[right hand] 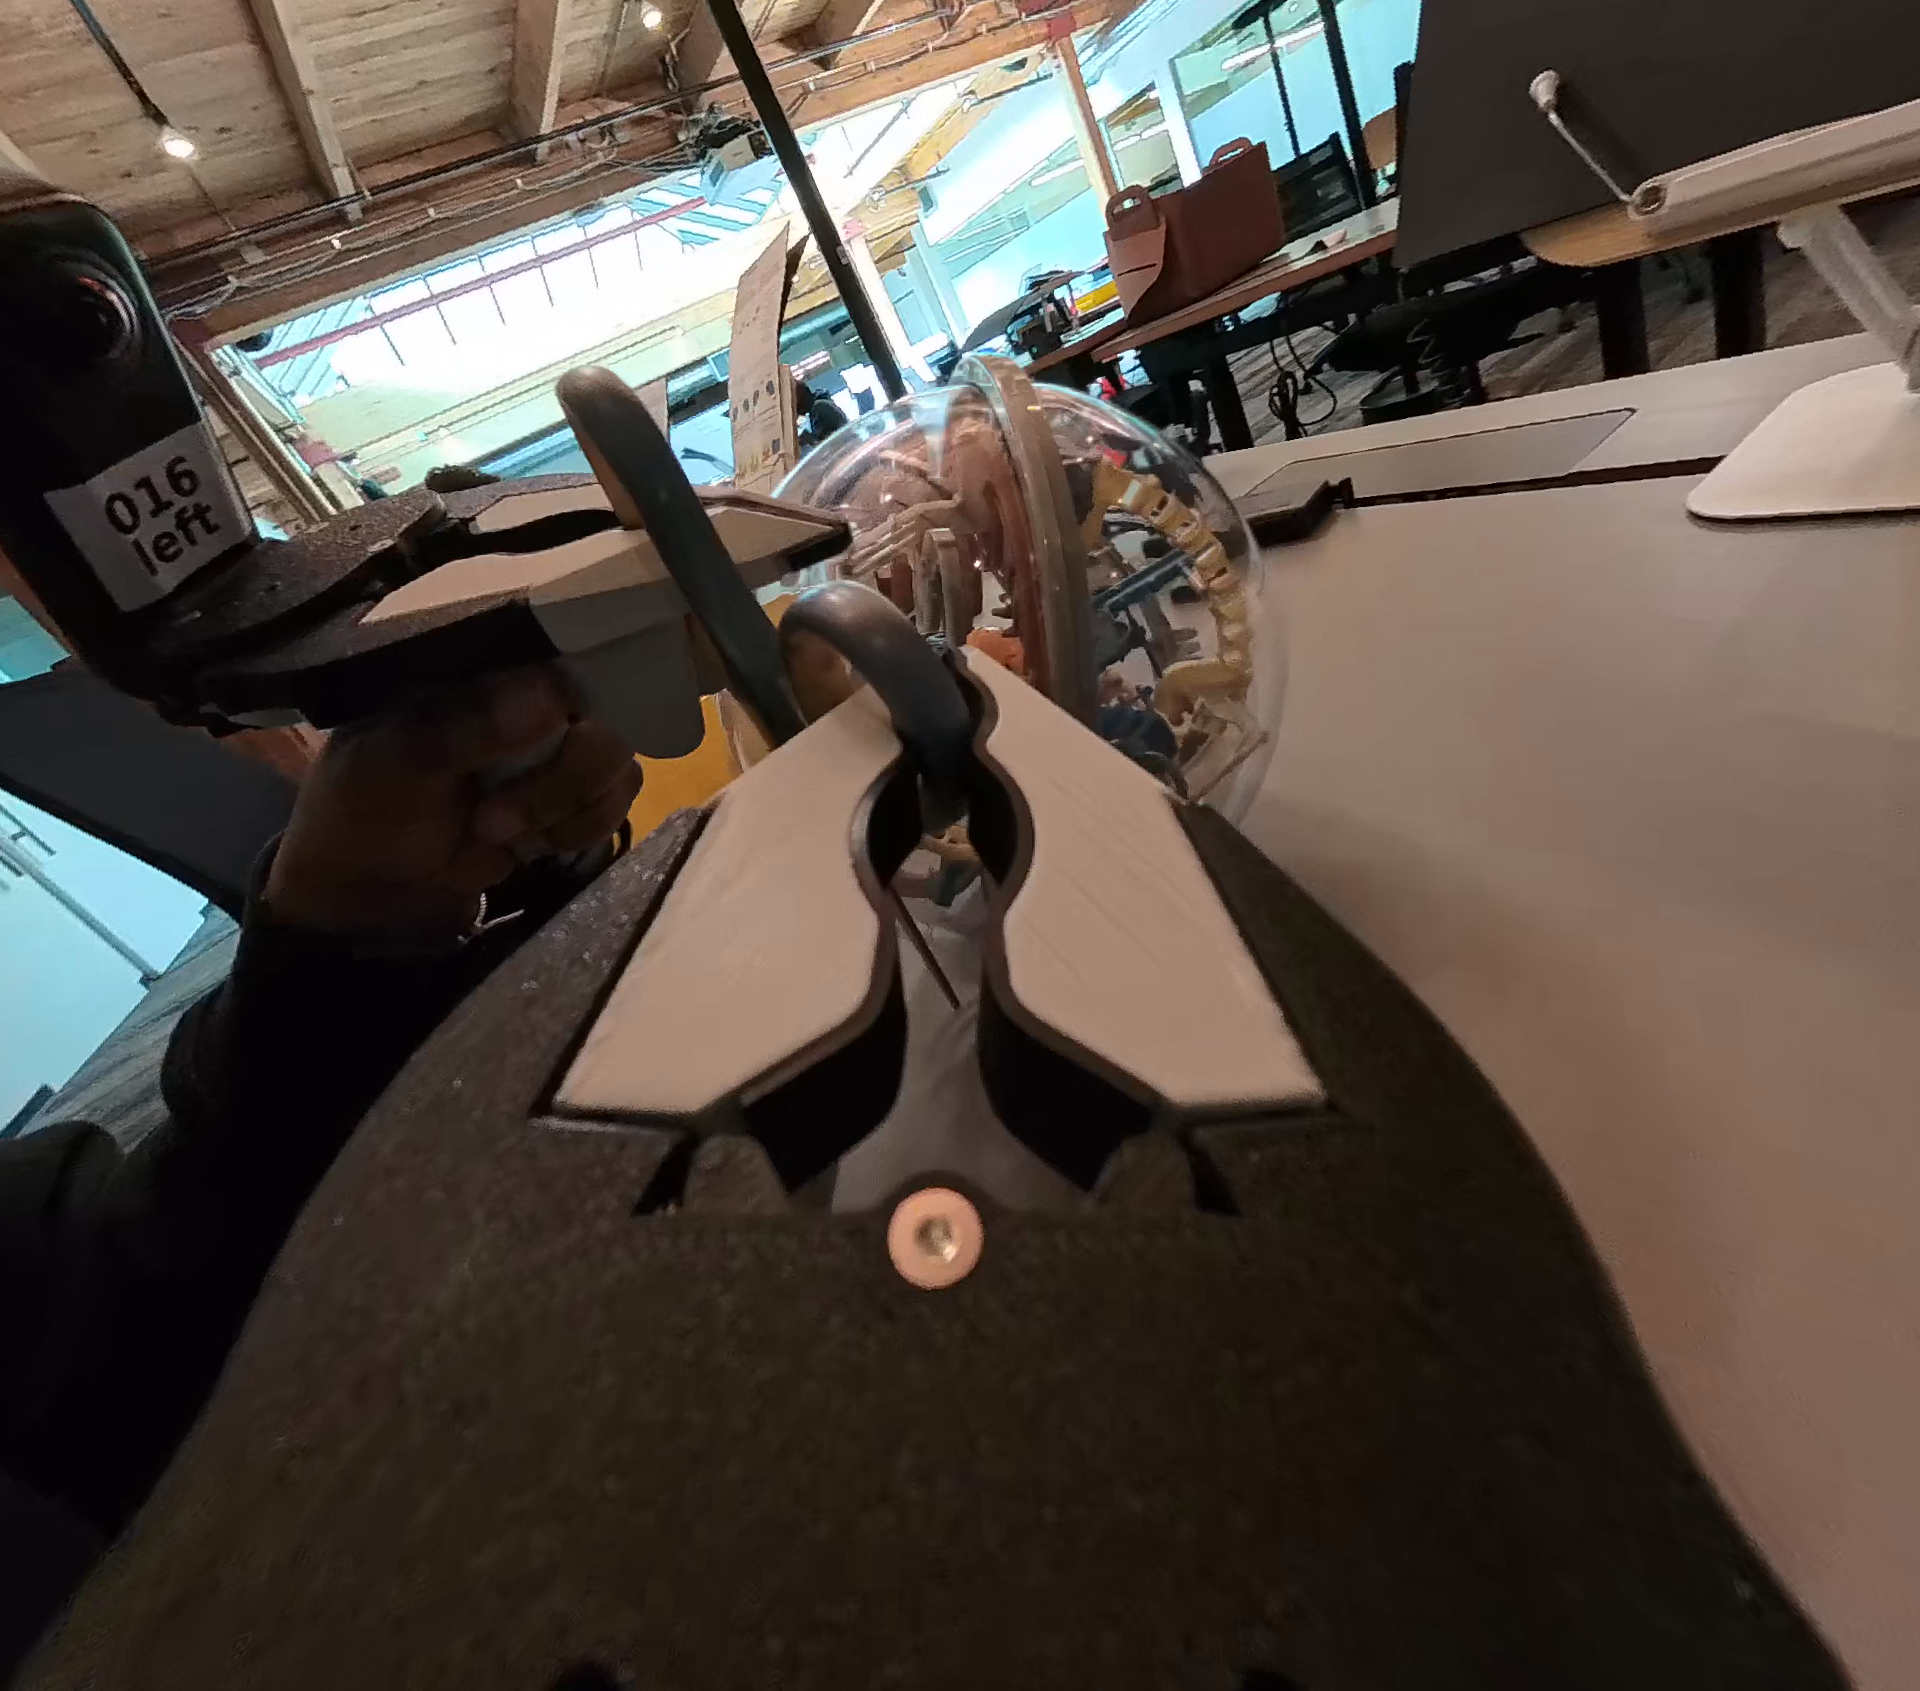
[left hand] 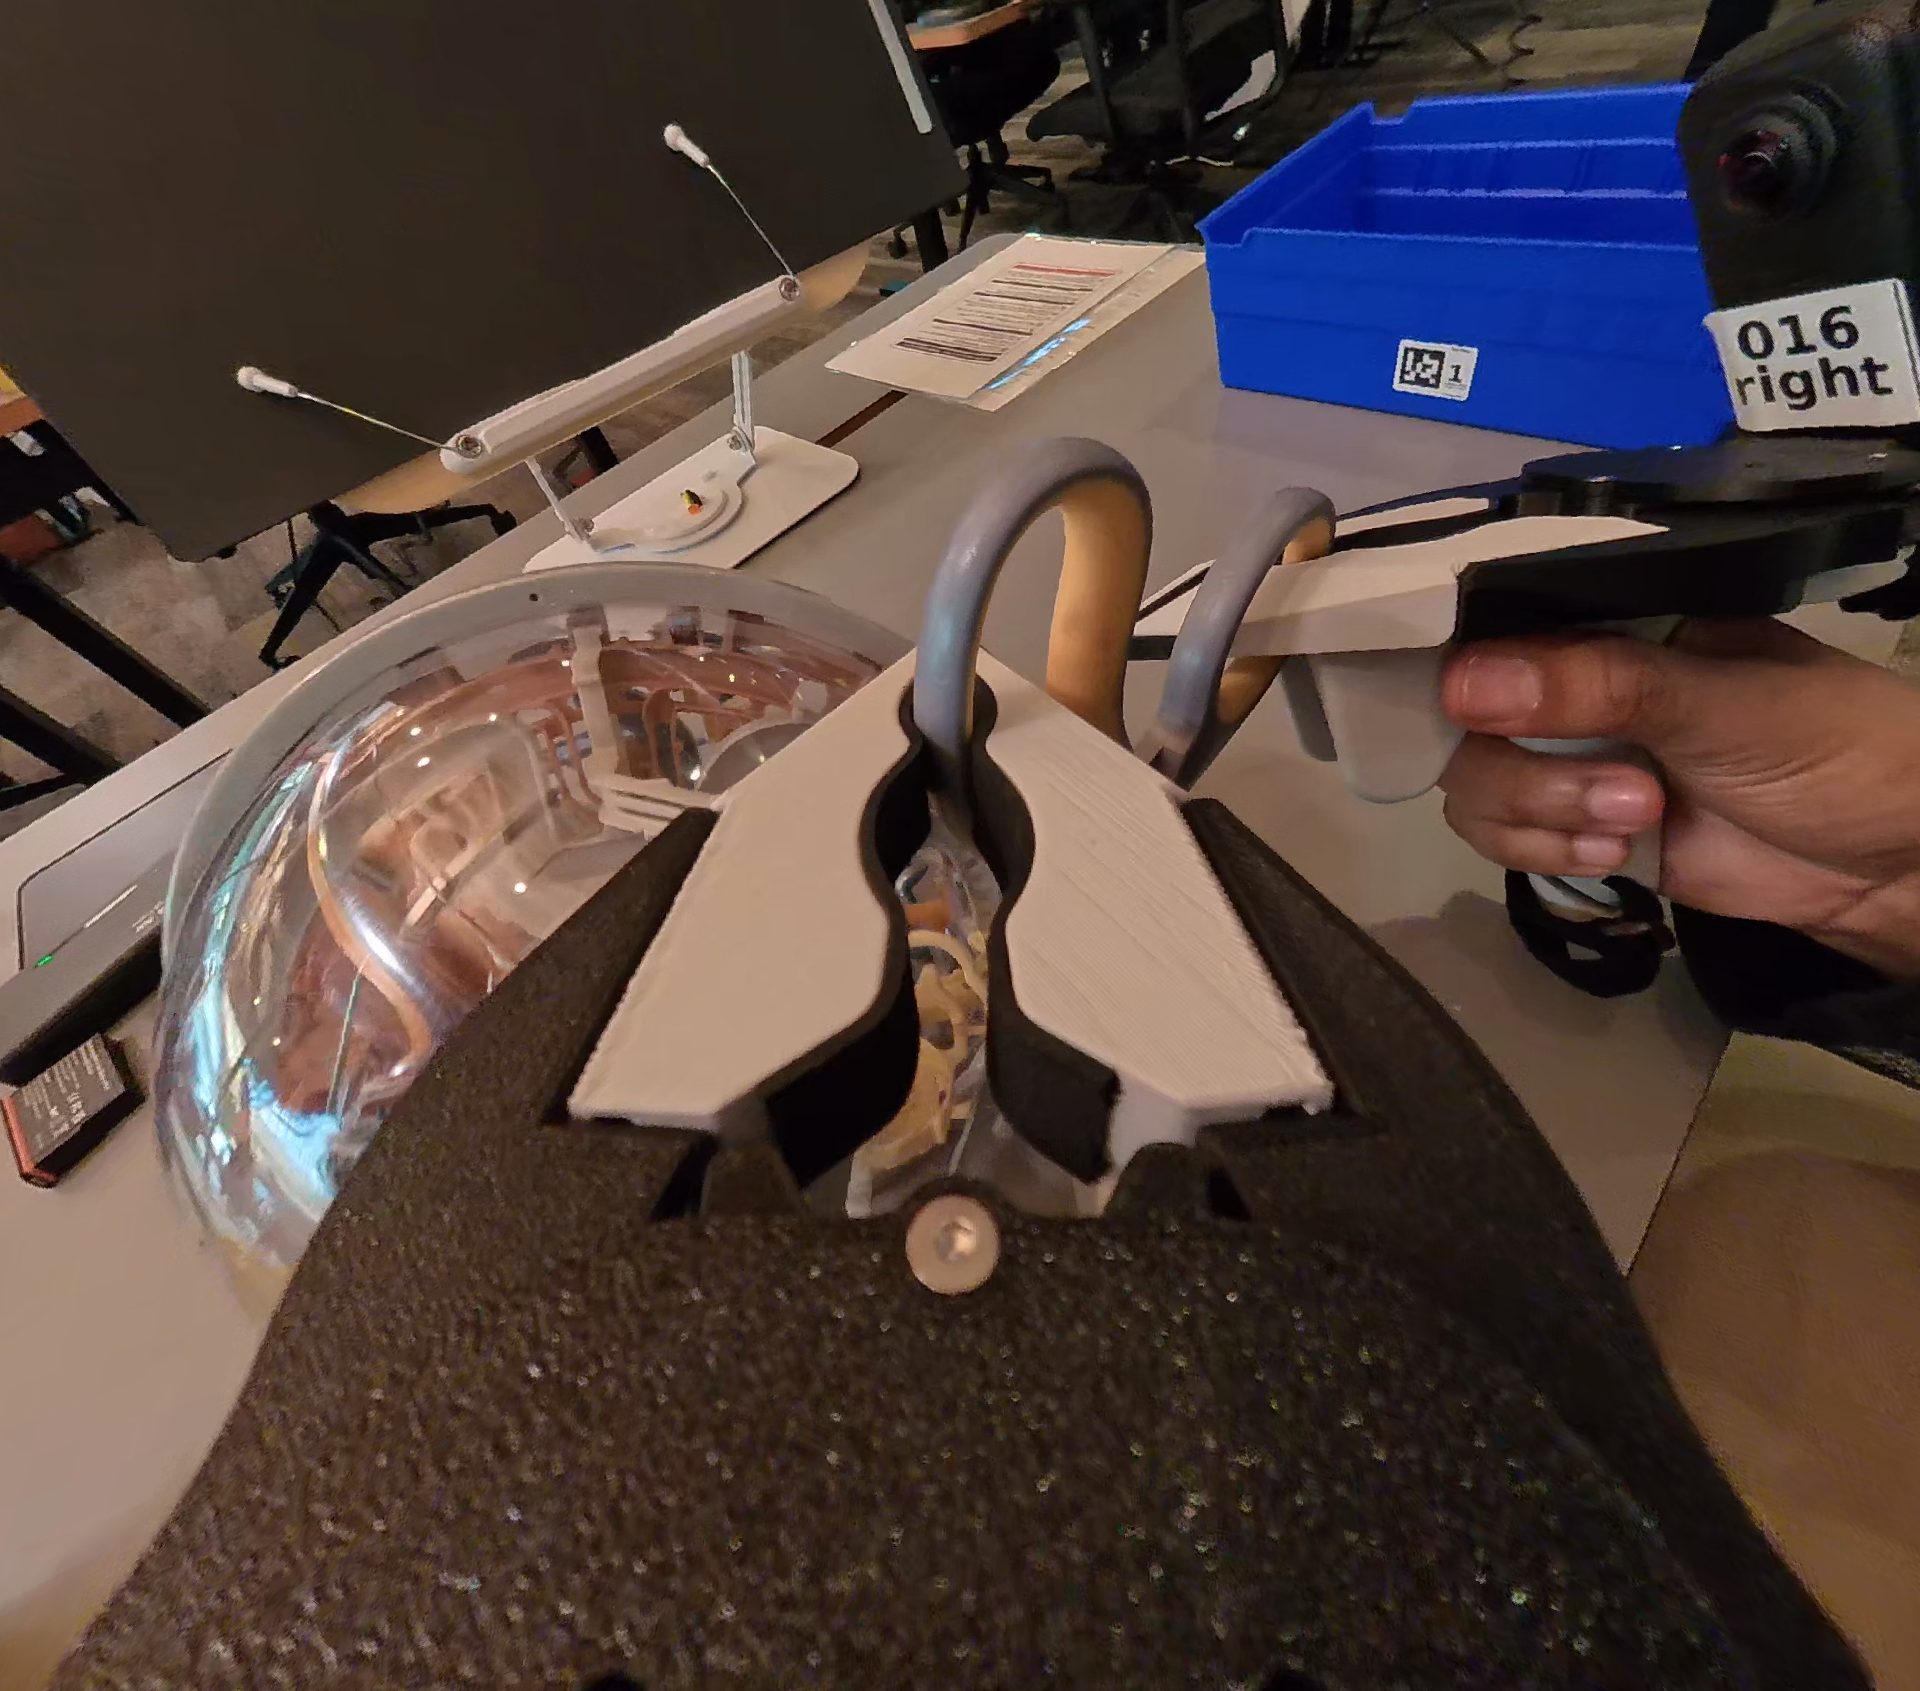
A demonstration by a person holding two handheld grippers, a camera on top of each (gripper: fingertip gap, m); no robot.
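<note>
Scissors [left hand: 1049,592]: my left gripper [left hand: 951,768] and right gripper [right hand: 940,774] each clench one handle loop; beside them, maze-filled clear sphere [left hand: 436,852]; blue bin [left hand: 1455,270] at desk's [left hand: 1039,436] far edge.

One scissors [left hand: 1049,602], one sphere [left hand: 436,831], one bin [left hand: 1455,291]

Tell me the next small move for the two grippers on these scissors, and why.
Probably ease the two handle loops slightly apart. The left gripper is shut on the larger loop of the scissors, the right gripper on the smaller loop, and the loops sit close together beside the clear maze ball; the blades are hidden.
</note>
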